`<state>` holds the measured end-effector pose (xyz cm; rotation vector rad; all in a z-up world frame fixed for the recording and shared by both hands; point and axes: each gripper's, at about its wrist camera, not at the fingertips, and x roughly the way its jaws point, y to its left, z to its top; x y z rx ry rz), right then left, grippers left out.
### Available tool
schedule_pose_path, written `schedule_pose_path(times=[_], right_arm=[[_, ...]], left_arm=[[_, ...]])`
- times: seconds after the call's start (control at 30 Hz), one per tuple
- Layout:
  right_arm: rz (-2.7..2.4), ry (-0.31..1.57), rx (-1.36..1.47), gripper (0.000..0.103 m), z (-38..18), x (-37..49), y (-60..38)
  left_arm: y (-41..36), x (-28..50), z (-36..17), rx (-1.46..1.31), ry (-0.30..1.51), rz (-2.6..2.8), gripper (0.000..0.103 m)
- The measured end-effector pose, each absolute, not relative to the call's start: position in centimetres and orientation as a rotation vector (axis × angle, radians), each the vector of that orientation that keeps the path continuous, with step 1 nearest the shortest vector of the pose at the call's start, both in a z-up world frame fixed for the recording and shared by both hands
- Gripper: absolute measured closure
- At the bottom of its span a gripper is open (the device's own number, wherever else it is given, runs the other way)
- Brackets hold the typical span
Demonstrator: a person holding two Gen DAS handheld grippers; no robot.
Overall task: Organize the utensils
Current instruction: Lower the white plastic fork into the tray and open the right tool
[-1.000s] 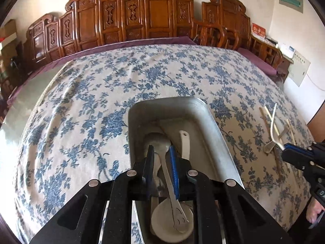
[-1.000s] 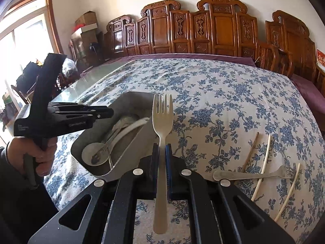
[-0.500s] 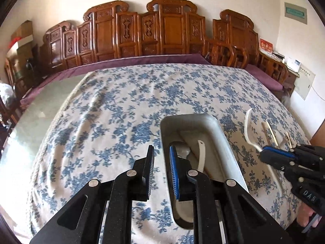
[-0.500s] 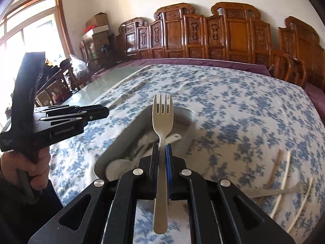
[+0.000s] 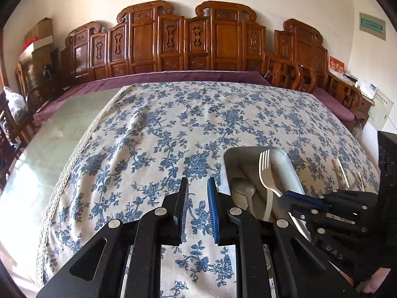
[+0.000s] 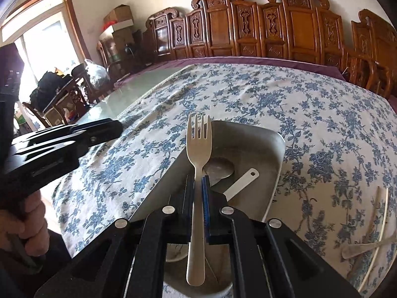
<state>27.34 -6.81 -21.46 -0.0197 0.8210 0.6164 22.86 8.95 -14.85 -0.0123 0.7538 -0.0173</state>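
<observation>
My right gripper (image 6: 198, 181) is shut on the handle of a pale fork (image 6: 198, 144), tines pointing away, above the metal tray (image 6: 273, 134). A metal spoon (image 6: 219, 167) and a white spoon handle (image 6: 242, 181) lie in the tray. In the left wrist view the fork (image 5: 265, 168) hangs over the tray (image 5: 248, 149), held by the right gripper (image 5: 285, 195). My left gripper (image 5: 198, 198) stands left of the tray over the flowered cloth, its jaws slightly apart with nothing between them. It also appears in the right wrist view as the left gripper (image 6: 109, 130).
Pale chopsticks (image 6: 382, 213) and another utensil (image 6: 367, 245) lie on the cloth right of the tray. A hand (image 6: 29, 231) grips the left tool's handle. Bare glass tabletop (image 5: 62, 129) lies left of the cloth. Carved wooden chairs (image 5: 173, 39) line the far side.
My left gripper has drawn back out of the tray and moved left and up, so the tray now sits to its right. My right gripper carried the fork leftward over the tray.
</observation>
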Motion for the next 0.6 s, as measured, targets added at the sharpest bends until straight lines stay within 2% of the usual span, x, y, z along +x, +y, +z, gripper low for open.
schedule_pose_path(times=[0.27, 0.6], right_arm=[[0.584, 0.871, 0.004, 0.094, -23.2, 29.1, -6.1], [0.606, 0.844, 0.028, 0.093, -22.6, 29.0, -7.5]], left_arm=[[9.2, 22.8, -15.1, -0.015, 0.754, -0.019, 0.089], [8.5, 22.7, -15.1, -0.001, 0.752, -0.032, 0.089]])
